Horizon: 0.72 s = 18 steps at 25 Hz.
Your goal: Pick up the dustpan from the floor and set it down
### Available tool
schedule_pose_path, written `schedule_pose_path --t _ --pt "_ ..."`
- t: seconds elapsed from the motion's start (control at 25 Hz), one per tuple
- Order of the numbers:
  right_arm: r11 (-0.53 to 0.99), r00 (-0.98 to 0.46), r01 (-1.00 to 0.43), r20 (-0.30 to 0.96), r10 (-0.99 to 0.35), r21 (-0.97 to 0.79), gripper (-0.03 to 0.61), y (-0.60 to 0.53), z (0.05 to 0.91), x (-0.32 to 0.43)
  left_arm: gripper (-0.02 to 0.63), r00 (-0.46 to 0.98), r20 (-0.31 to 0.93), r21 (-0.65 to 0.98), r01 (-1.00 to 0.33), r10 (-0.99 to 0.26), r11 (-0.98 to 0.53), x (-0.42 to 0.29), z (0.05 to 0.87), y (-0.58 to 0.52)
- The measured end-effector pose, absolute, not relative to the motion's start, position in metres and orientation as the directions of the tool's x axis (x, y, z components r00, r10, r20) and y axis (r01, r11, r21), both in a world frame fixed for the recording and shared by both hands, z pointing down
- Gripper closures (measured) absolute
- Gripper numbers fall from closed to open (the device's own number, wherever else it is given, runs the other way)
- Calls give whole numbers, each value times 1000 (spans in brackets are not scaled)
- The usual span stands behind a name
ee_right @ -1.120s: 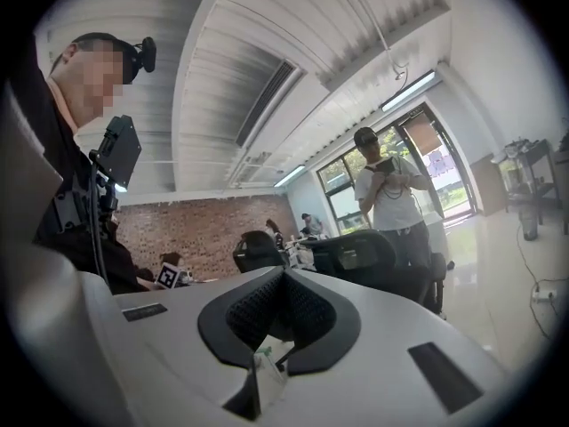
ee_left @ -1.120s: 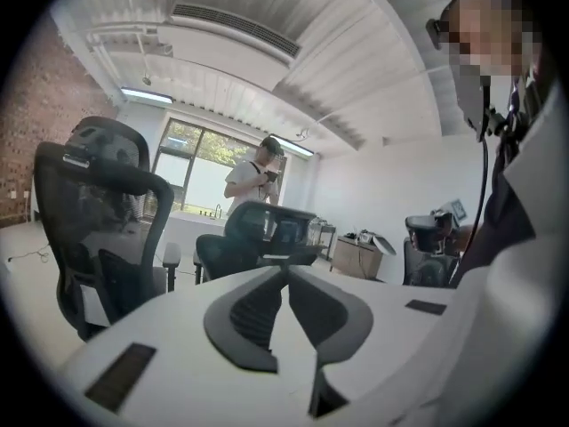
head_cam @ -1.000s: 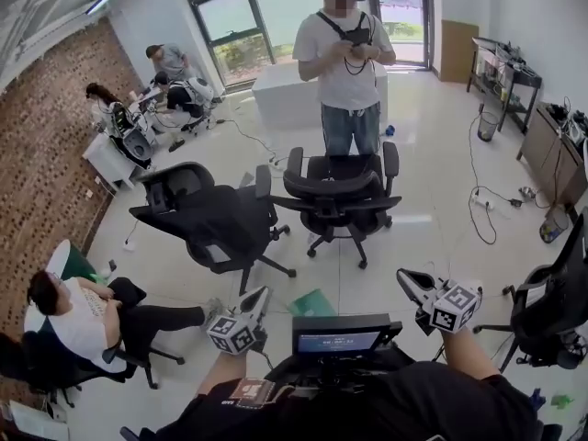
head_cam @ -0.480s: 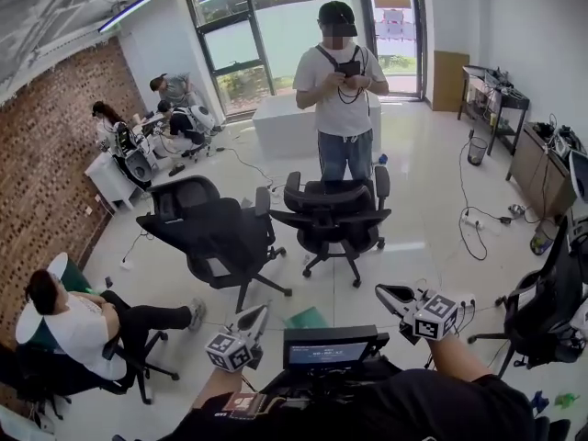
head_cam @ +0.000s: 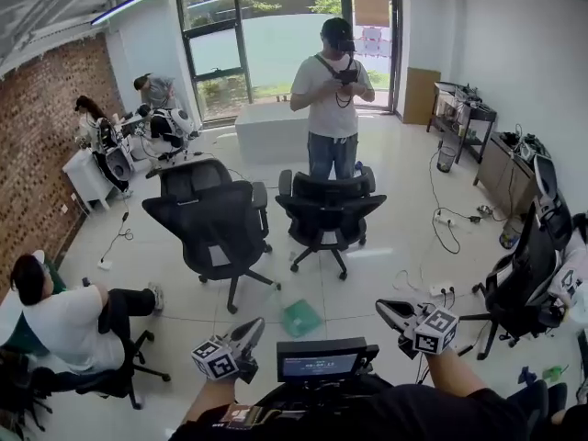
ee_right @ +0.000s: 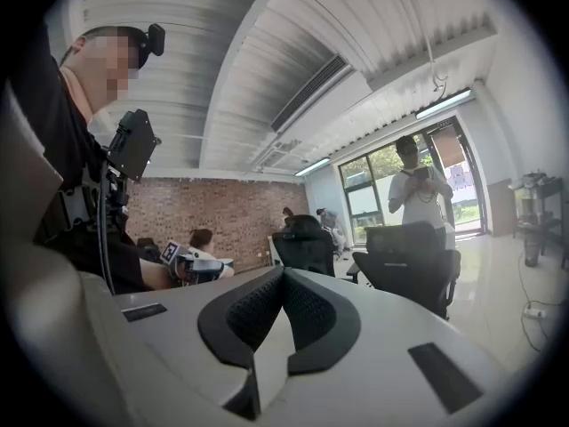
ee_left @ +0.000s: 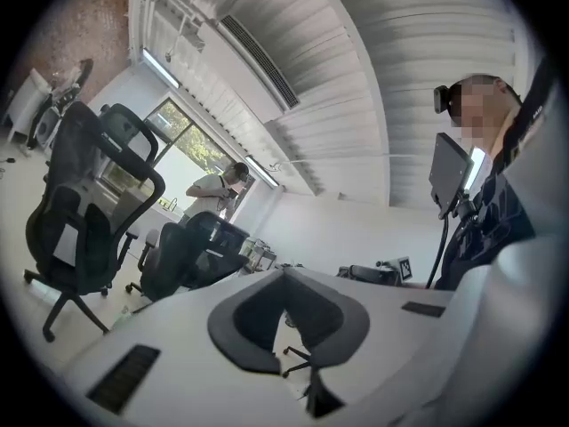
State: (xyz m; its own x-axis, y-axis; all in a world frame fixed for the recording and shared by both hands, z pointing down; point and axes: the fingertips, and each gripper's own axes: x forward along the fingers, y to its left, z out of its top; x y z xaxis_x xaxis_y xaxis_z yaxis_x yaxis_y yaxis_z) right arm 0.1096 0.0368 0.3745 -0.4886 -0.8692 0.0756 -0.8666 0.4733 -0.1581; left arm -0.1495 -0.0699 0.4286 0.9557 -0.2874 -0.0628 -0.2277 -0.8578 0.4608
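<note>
The green dustpan [head_cam: 300, 318] lies flat on the pale tiled floor, in the head view just ahead of me and between my two grippers. My left gripper [head_cam: 255, 324] hangs left of it, held level, jaws shut and empty. My right gripper [head_cam: 381, 307] is off to the dustpan's right, also level, shut and empty. Neither touches the dustpan. In the left gripper view the dark pads of the left gripper [ee_left: 284, 274] meet with nothing between them. In the right gripper view the pads of the right gripper [ee_right: 283, 274] meet the same way. I do not make out the dustpan in either gripper view.
Two black office chairs [head_cam: 219, 223] [head_cam: 326, 211] stand beyond the dustpan, with a standing person [head_cam: 332, 99] behind them. A seated person [head_cam: 69, 324] is at left, another black chair [head_cam: 524, 278] at right. Cables [head_cam: 441, 228] trail over the floor. A small screen [head_cam: 322, 364] sits at my chest.
The whole view has drawn back from the chairs and tilted up. Both grippers sit lower in the picture, and the dustpan, half hidden before behind the chest screen, now shows in full.
</note>
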Motion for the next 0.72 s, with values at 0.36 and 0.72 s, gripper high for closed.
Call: schedule_pose_path --t 0.36,0.72 --pt "378 -387 -913 39 -921 -151 569 151 340 78 601 964 -144 441 -138 -221 -887 -181 390 4" --pt "393 -399 -911 36 -916 -124 569 319 359 145 600 973 -198 418 -24 -117 -908 -101 366 183"
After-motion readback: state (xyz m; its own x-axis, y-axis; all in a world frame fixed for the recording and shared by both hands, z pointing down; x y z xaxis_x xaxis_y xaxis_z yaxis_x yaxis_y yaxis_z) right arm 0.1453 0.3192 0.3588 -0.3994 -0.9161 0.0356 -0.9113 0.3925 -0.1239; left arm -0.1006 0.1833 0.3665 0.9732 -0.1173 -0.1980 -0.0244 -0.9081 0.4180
